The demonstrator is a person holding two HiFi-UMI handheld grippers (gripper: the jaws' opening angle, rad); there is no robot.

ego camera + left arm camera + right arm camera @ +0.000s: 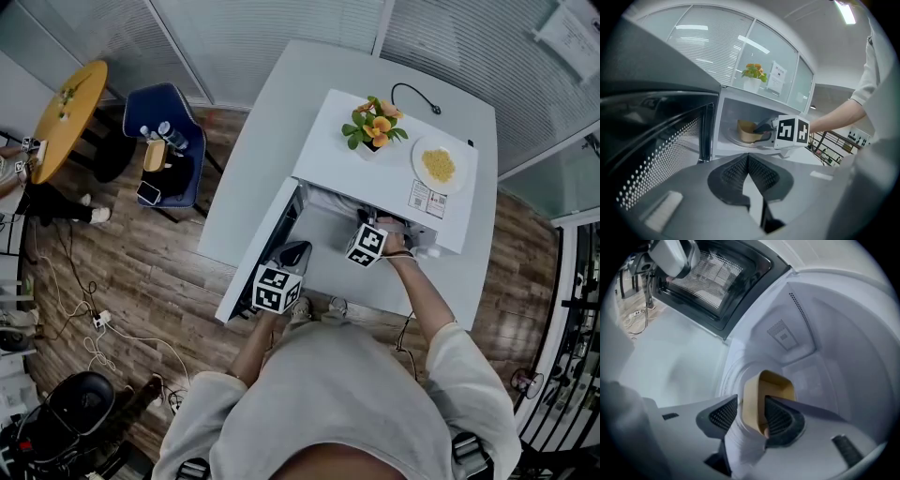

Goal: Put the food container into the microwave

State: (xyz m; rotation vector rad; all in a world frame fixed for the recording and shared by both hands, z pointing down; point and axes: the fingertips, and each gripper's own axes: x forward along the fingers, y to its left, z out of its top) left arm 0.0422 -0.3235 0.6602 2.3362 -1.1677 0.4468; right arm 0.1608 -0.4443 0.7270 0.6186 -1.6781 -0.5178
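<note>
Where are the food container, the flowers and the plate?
food container (752, 401): right gripper view, tan side wall
flowers (376, 124): head view, orange blooms
plate (416, 161): head view, bare white rim

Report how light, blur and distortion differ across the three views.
Head view: even soft light, edges bowed by the wide lens. Left gripper view: ceiling light blows out, window frames curve, near jaws soft. Right gripper view: dark corners, microwave interior evenly lit, food container fairly sharp.

Matt food container (778, 385), smooth white microwave (347, 173)
</note>
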